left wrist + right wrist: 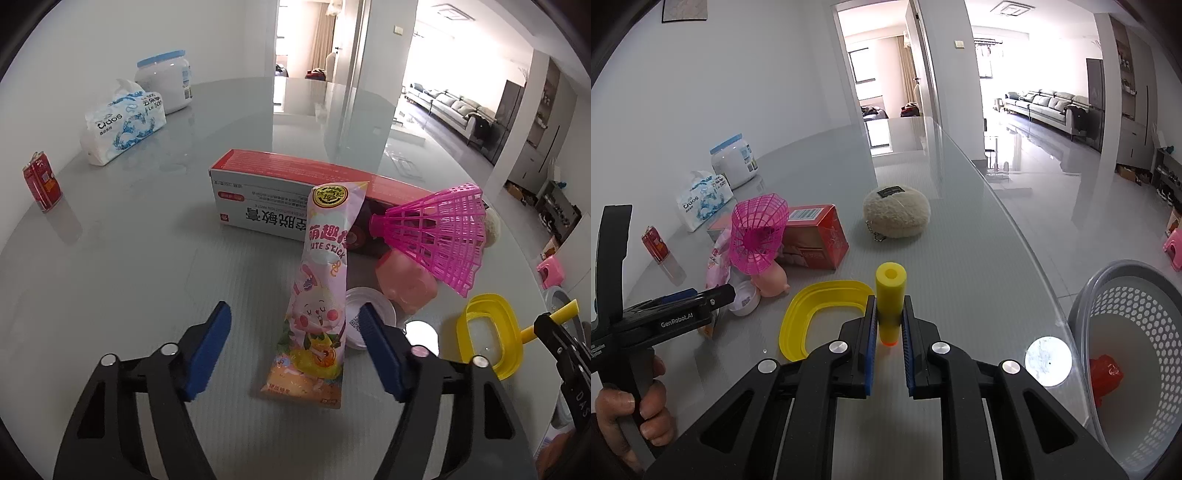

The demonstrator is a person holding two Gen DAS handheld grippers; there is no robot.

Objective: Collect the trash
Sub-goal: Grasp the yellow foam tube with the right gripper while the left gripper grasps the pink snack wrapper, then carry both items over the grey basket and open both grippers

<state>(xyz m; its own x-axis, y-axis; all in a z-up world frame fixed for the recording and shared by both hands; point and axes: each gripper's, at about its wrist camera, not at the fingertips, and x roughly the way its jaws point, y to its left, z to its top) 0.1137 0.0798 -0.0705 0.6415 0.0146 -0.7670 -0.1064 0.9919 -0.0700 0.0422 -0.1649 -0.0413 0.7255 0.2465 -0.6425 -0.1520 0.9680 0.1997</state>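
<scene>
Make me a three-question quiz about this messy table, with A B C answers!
1. Where is the red crumpled thing?
A. On the tissue pack
B. Inside the grey basket
C. Under the red box

2. What colour is the shuttlecock?
A. Green
B. White
C. Pink

3. What is the right claw doing?
A. Squeezing the yellow foam tube
B. Hanging wide open
C. Holding the soda can

Answers:
1 B, it lies at the basket's bottom.
2 C, its plastic skirt is bright pink.
3 A, both blue pads press the tube's sides, while the left claw stands open around the snack packet.
</scene>
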